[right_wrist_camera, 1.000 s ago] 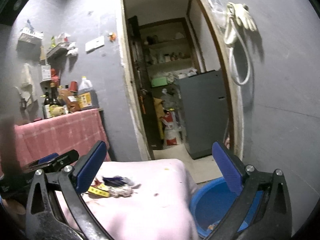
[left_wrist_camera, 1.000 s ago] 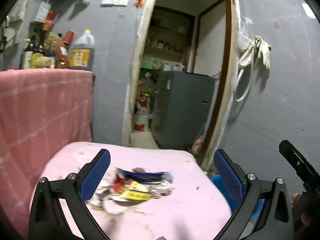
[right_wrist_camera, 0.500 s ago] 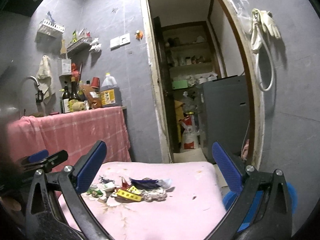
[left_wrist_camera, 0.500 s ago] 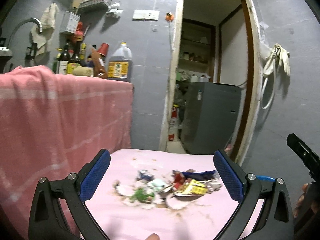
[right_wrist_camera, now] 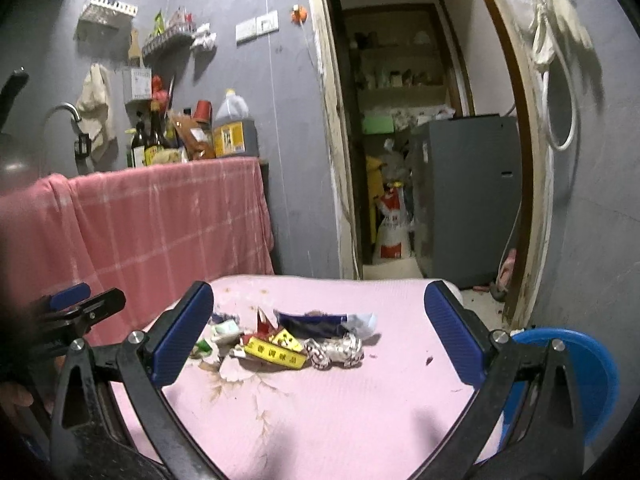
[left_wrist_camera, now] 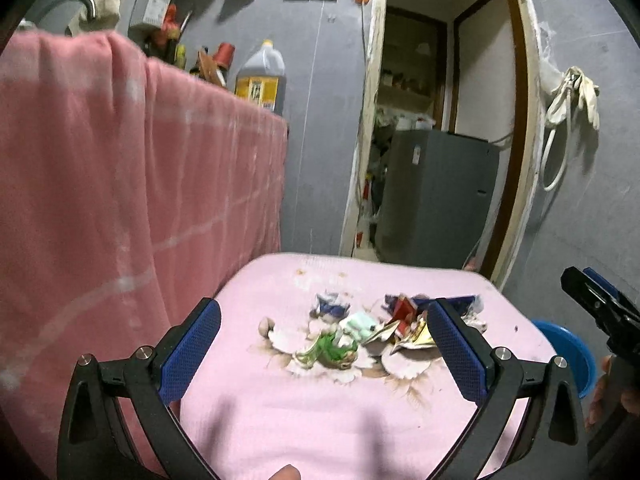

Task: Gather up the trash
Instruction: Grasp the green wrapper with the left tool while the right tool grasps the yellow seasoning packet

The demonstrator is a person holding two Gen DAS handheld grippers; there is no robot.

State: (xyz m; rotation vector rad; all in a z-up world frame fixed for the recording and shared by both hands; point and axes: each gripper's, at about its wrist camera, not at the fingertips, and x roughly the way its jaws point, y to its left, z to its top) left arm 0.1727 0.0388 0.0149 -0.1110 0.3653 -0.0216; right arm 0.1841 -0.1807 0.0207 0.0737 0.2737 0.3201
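A heap of trash (left_wrist_camera: 368, 332) lies on the pink table (left_wrist_camera: 320, 420): a green wrapper (left_wrist_camera: 330, 350), a pale green scrap (left_wrist_camera: 360, 322), a dark blue packet (right_wrist_camera: 312, 324), a yellow wrapper (right_wrist_camera: 276, 352) and a crumpled silver wrapper (right_wrist_camera: 336, 352). My left gripper (left_wrist_camera: 324, 348) is open and empty, held just above the table in front of the heap. My right gripper (right_wrist_camera: 320, 336) is open and empty, to the right of the left one, facing the heap (right_wrist_camera: 280, 340). Each gripper shows at the edge of the other's view.
A blue basin (right_wrist_camera: 584, 376) stands low beside the table's right edge, also in the left wrist view (left_wrist_camera: 568, 360). A pink cloth-draped counter (right_wrist_camera: 160, 216) with bottles (right_wrist_camera: 228, 128) rises at the left. A doorway (right_wrist_camera: 420, 160) with a grey cabinet (right_wrist_camera: 468, 200) is behind.
Both grippers have come nearer to the table and turned left. The heap now sits between the fingers in both views. Both stay open.
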